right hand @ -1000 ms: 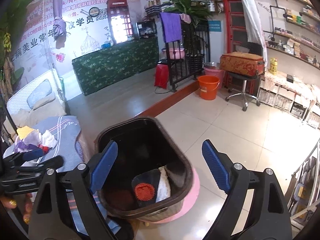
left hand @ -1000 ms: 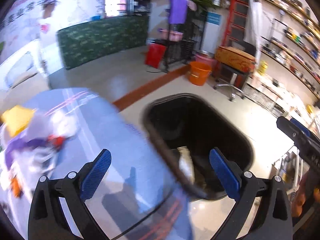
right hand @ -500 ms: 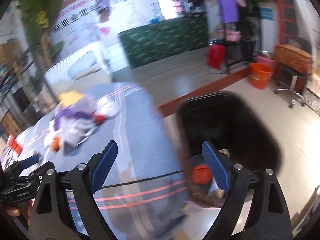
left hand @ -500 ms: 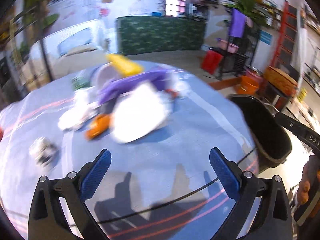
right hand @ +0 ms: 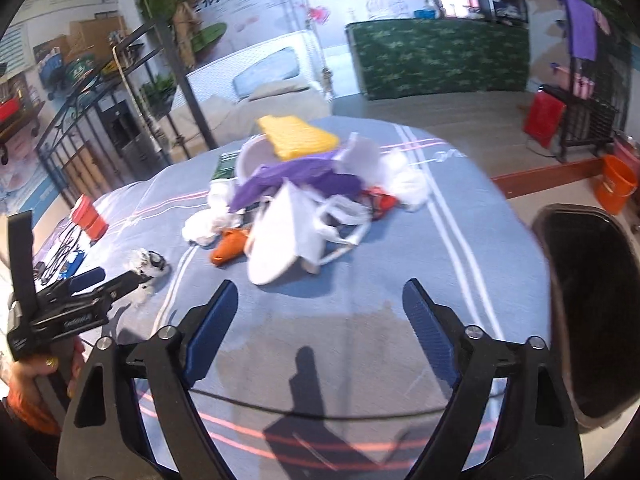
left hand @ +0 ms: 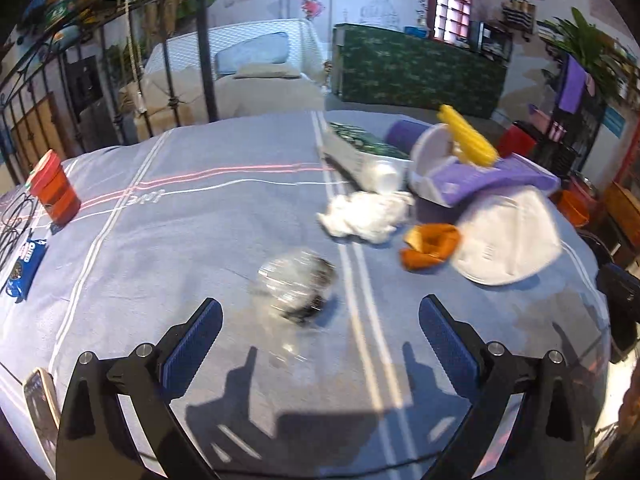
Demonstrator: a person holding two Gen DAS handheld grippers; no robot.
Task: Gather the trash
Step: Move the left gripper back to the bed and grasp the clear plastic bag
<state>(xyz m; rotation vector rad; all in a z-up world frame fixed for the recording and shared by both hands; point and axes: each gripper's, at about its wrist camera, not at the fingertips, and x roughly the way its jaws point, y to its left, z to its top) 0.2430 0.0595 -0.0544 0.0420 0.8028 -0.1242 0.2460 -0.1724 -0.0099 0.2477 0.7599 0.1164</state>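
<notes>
A heap of trash lies on the blue striped tablecloth (left hand: 192, 220). It holds a white tissue wad (left hand: 366, 216), an orange wrapper (left hand: 430, 246), a white paper plate (left hand: 508, 240), purple plastic (left hand: 500, 178) and a yellow piece (left hand: 468, 140). A crumpled clear-and-black wrapper (left hand: 294, 286) lies apart, just ahead of my left gripper (left hand: 320, 308), which is open and empty. My right gripper (right hand: 320, 289) hovers short of the plate (right hand: 280, 232); its jaws are closing a little with nothing between them. The black trash bin (right hand: 588, 312) stands off the table's right edge.
A red cup (left hand: 54, 192), an Oreo pack (left hand: 24, 264), black cables and a phone (left hand: 40, 400) sit at the table's left side. A green patterned box (left hand: 360, 148) lies behind the heap. A hand holds the left gripper (right hand: 100, 278) at the right wrist view's left edge.
Both views have swung from the bin leftward onto the table. The trash heap now lies ahead of both grippers and the bin has slid to the right edge.
</notes>
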